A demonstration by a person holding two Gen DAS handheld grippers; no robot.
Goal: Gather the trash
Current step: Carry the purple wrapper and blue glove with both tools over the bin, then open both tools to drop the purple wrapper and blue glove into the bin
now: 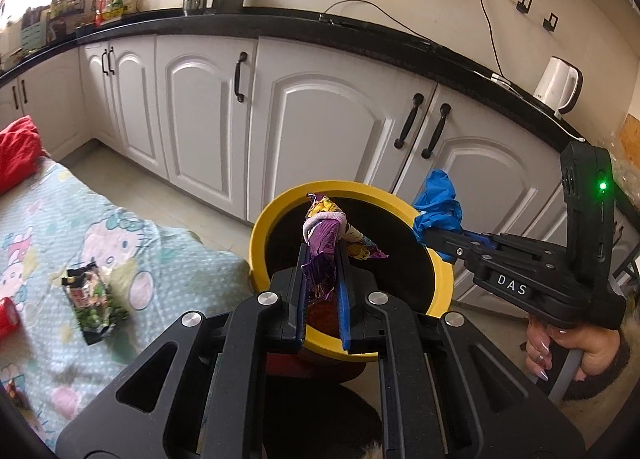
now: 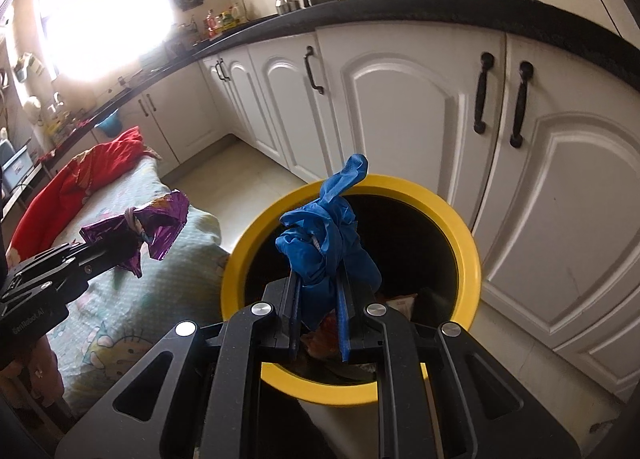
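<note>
**A:** What have I got in each hand right now?

**B:** From my left camera, the left hand-held gripper [image 1: 323, 259] is clamped nearly shut on a crumpled purple wrapper [image 1: 322, 255], shiny foil with yellow cartoon print and a pale band looped round its top. It sticks up from between the blue pads at the centre of the frame.

**A:** And the right?

**B:** My right hand-held gripper [image 2: 320, 291] is closed tight on a bunched blue glove [image 2: 326, 247], thin and rubbery, one finger poking up toward the middle of the frame.

**A:** Where's the bin?

**B:** The yellow-rimmed bin [image 2: 472, 271] sits just beyond both sets of fingers, on the floor in front of the white cabinets [image 2: 400, 107]. The glove hangs over its dark opening; the wrapper is over its rim in my left view.

**A:** Anything left behind?

**B:** A green snack packet [image 1: 94, 295] lies on the cartoon-print bedsheet [image 1: 168, 255] at lower left of the left view, well apart from the grippers.

**A:** Any writing?

**B:** "DAS" on the right gripper's body in the left view; the packet's print is too blurred to read.
</note>
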